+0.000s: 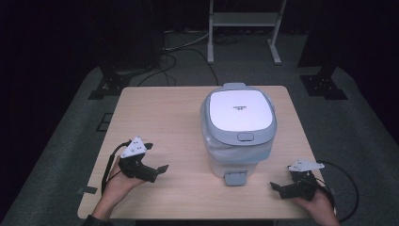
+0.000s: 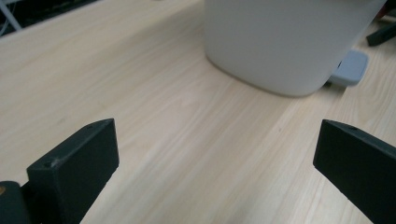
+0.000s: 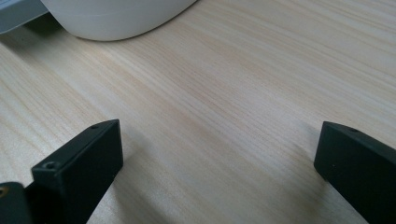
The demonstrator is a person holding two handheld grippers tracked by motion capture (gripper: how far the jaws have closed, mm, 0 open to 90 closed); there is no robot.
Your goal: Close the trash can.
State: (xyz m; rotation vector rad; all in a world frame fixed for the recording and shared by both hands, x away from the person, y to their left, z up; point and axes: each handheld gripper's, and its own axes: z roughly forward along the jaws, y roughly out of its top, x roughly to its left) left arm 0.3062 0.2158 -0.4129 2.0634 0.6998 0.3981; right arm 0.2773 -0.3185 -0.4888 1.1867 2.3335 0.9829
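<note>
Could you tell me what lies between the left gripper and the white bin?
Nothing: between the left gripper and the bin there is bare wooden table, as the high view and left gripper view show.

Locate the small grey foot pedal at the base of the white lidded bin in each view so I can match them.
High view: the grey foot pedal juts from the white bin's near base, centre-bottom.
Left gripper view: upper right, beside the bin's base.
Right gripper view: a grey edge at the top-left corner, probably the pedal.
Shared landmark: the bin's rounded white base on the light wooden table.
</note>
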